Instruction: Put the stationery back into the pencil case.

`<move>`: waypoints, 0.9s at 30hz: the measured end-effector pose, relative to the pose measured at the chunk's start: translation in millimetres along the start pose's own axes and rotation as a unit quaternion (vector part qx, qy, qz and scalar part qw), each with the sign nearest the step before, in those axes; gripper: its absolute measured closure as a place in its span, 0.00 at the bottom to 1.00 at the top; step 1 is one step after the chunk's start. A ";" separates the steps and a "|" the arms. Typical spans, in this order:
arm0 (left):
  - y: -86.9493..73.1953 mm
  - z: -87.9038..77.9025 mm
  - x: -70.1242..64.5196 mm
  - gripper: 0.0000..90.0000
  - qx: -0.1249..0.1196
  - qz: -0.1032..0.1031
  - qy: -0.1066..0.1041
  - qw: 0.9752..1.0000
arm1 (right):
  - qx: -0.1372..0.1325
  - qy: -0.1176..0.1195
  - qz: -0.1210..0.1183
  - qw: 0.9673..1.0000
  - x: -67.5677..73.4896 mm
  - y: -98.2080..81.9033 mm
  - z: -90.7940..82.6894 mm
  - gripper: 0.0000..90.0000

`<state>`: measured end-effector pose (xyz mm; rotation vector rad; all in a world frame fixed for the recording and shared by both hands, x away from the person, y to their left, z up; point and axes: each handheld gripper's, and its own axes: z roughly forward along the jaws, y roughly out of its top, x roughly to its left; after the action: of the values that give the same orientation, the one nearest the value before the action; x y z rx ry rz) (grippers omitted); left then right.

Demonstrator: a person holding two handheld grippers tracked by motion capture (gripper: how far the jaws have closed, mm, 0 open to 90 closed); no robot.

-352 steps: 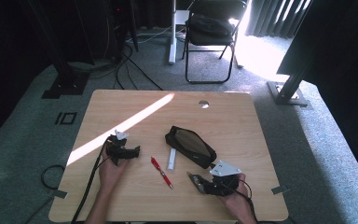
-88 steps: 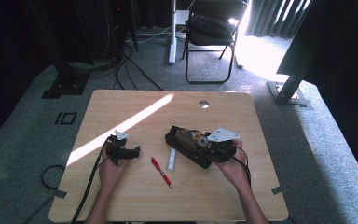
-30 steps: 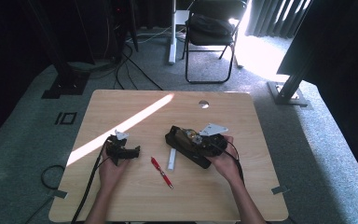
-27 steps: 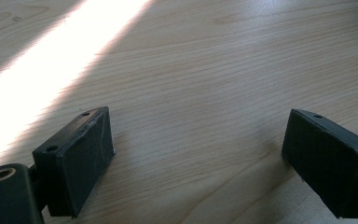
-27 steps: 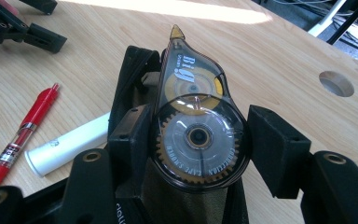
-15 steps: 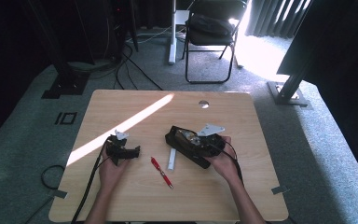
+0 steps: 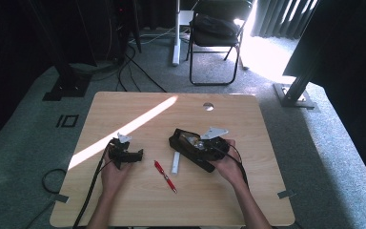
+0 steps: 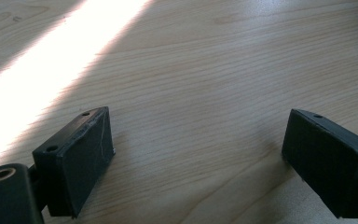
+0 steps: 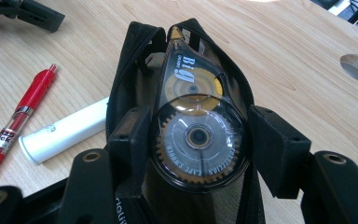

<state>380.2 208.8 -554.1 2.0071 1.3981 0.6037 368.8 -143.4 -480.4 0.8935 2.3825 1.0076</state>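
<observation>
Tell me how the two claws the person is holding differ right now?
The left claw is open and empty, its jaws wide apart over bare table. The right claw is shut on a correction tape dispenser over an open black pouch. Both are black, two-jawed and hand-held at the same table.

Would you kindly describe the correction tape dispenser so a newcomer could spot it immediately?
On the wooden table, find the open black pouch right of centre. The tape dispenser lies in its mouth, between the right gripper's jaws: clear, teardrop-shaped, geared wheels inside, unlike the red pen and white tube.
</observation>
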 end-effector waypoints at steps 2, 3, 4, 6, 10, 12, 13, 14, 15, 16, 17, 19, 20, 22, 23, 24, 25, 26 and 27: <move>0.0 0.0 0.0 0.10 0.000 0.000 0.000 1.000 | 0.002 0.001 0.001 1.000 0.4 0.5 -0.1 0.46; 0.0 0.0 0.0 0.10 0.000 0.000 0.000 1.000 | 0.003 0.002 0.001 1.000 0.6 0.7 -0.1 0.46; 0.0 0.0 0.0 0.10 0.000 0.000 0.000 1.000 | 0.005 0.004 0.002 1.000 1.0 0.8 -0.1 0.46; 0.0 0.0 0.0 0.10 0.000 0.000 0.000 1.000 | 0.007 0.005 -0.003 1.000 1.5 0.9 0.3 0.46; 0.0 0.0 0.0 0.10 0.000 0.000 0.000 1.000 | 0.012 0.007 -0.007 1.000 2.9 1.0 2.0 0.46; 0.0 0.0 0.0 0.10 0.000 0.000 0.000 1.000 | 0.014 0.009 -0.007 1.000 3.7 1.2 2.8 0.46; 0.0 0.0 0.0 0.10 0.000 0.000 0.000 1.000 | 0.015 0.010 -0.009 1.000 3.8 1.5 3.3 0.46; 0.0 0.0 0.0 0.10 0.000 0.000 0.000 1.000 | 0.016 0.010 -0.009 1.000 4.2 2.0 3.5 0.46; 0.0 0.0 0.0 0.10 0.000 0.000 0.000 1.000 | 0.017 0.010 -0.010 1.000 4.5 2.5 3.8 0.46; 0.0 0.0 0.0 0.10 0.000 0.000 0.000 1.000 | 0.018 0.011 -0.011 1.000 4.8 3.1 4.0 0.46; 0.0 0.0 0.0 0.10 0.000 0.000 0.000 1.000 | 0.020 0.012 -0.010 1.000 5.1 3.6 4.4 0.46; 0.0 0.0 0.0 0.10 0.000 0.000 0.000 1.000 | 0.022 0.013 -0.009 1.000 5.5 4.5 5.5 0.46; 0.0 0.0 0.0 0.10 0.000 0.000 0.000 1.000 | 0.024 0.014 -0.009 1.000 5.5 4.9 6.3 0.46; 0.0 0.0 0.0 0.10 0.000 0.000 0.000 1.000 | 0.027 0.015 -0.011 0.999 5.5 5.4 7.8 0.46; 0.0 0.0 0.0 0.10 0.000 0.000 0.000 1.000 | 0.030 0.016 -0.012 0.999 5.5 5.7 8.5 0.46; 0.0 0.0 0.0 0.10 0.000 0.000 0.000 1.000 | 0.033 0.015 -0.011 0.999 5.8 5.9 9.2 0.46; 0.0 0.0 0.0 0.10 0.000 0.000 0.000 1.000 | 0.034 0.015 -0.011 0.999 5.8 6.1 10.0 0.46; 0.0 0.0 0.0 0.10 0.000 0.000 0.000 1.000 | 0.037 0.017 -0.011 0.999 5.7 6.3 10.8 0.46; 0.0 0.0 0.0 0.10 0.000 0.000 0.000 1.000 | 0.038 0.017 -0.012 0.999 5.6 6.3 11.5 0.46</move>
<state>380.2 208.9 -554.1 2.0076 1.3980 0.6038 373.9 -130.5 -483.9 0.8776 2.4702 0.9354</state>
